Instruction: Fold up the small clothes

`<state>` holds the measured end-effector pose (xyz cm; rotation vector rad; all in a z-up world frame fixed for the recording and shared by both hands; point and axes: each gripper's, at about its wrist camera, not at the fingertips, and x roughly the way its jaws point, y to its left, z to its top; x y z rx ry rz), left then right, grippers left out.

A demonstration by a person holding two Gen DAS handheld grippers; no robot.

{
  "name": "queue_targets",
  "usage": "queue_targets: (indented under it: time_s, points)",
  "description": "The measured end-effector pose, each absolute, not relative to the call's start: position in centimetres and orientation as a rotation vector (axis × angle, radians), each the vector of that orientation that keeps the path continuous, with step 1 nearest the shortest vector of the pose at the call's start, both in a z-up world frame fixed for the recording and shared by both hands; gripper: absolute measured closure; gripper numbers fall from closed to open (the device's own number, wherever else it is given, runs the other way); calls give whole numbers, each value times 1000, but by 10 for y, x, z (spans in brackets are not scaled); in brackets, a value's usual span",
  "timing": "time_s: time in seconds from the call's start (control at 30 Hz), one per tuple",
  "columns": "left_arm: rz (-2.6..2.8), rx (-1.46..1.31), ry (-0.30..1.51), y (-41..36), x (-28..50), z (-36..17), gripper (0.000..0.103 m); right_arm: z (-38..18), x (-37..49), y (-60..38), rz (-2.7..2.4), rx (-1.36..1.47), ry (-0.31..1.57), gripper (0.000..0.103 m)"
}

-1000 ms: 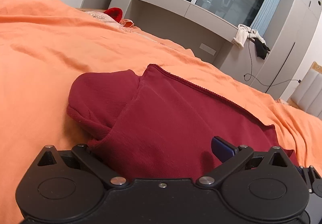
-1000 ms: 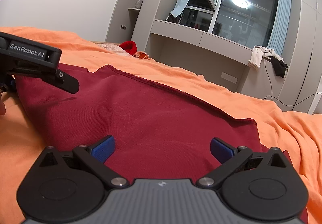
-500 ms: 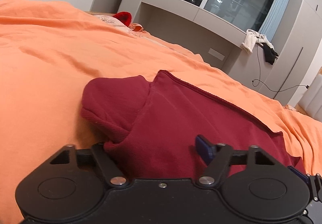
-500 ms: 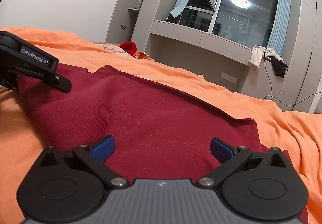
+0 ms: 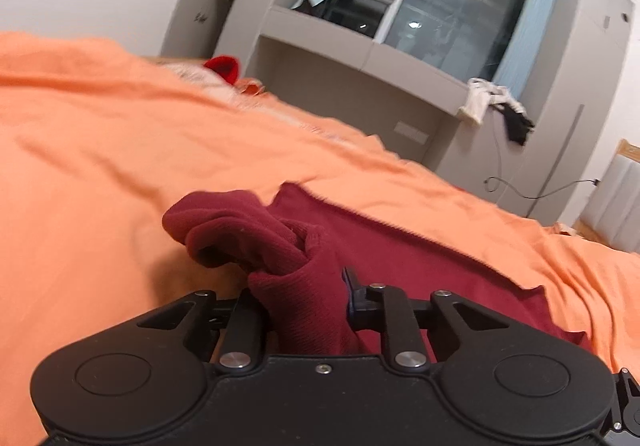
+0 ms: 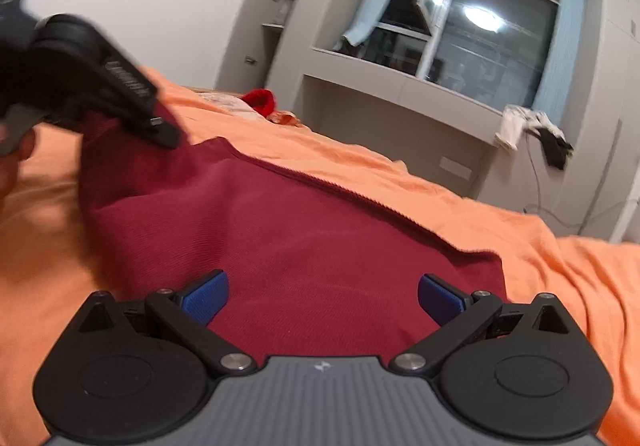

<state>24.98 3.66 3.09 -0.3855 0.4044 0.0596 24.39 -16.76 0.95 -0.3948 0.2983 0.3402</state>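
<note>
Hidden or unclear: the left gripper (image 5: 308,286) shows only one blue pad (image 5: 347,282) in its own view; the other is buried under bunched cloth. Both views are motion-blurred, and the lettering on the left gripper as seen from the right wrist cannot be read. The near edge of the garment is cut off behind both gripper bodies.

Task's thing: a dark red ribbed knit garment (image 6: 288,230) lies on the orange bed sheet (image 5: 88,149), spread mostly flat under the right gripper (image 6: 320,296), its far hem running as a straight diagonal line.

Garment's look: the left end is lifted and gathered into a rumpled lump (image 5: 244,234) with a rolled cuff-like edge; the rest has only shallow creases.

Left jaws: drawn close together, pinching the gathered left end of the garment, raised off the sheet in the right wrist view (image 6: 132,101).

Right jaws: spread wide, both blue pads (image 6: 204,296) showing, just over the flat cloth with nothing between them.

Surroundings: a bright red soft item (image 5: 222,66) sits at the far edge of the bed; a white cloth (image 6: 510,127) and a black cloth (image 6: 554,147) hang from the grey window ledge (image 6: 400,85).
</note>
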Motion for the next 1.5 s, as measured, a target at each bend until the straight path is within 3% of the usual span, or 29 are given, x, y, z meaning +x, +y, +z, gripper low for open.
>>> queue_targets:
  time_s: [0.3,0.63,0.87,1.03,1.13,1.23,1.3,1.37,1.5]
  points:
    - [-86,-260,315,-4,259,66,88,27,204,-206,253,-544,162,0]
    - [-276,-95,264,-118,265,95,89,71,210,-301,-8,-301,133,0]
    - [-427,112,323,-209,248,60,89,83,228,-381,-125,-122,161,0]
    - [-449,232,382,-232,240,27,87,74,243,-405,-31,-5,270,0]
    - [-467,276,395,-229,235,19,81,73,249,-407,-7,17,312,0]
    - [-517,285,399,-222,231,19,66,72,254,-400,8,-3,323,0]
    - [-565,277,385,-211,225,22,46,71,255,-392,29,0,328,0]
    - [-602,283,360,-204,218,25,32,71,254,-391,61,32,336,0]
    - [-645,341,296,-200,201,25,23,69,259,-391,127,139,369,0]
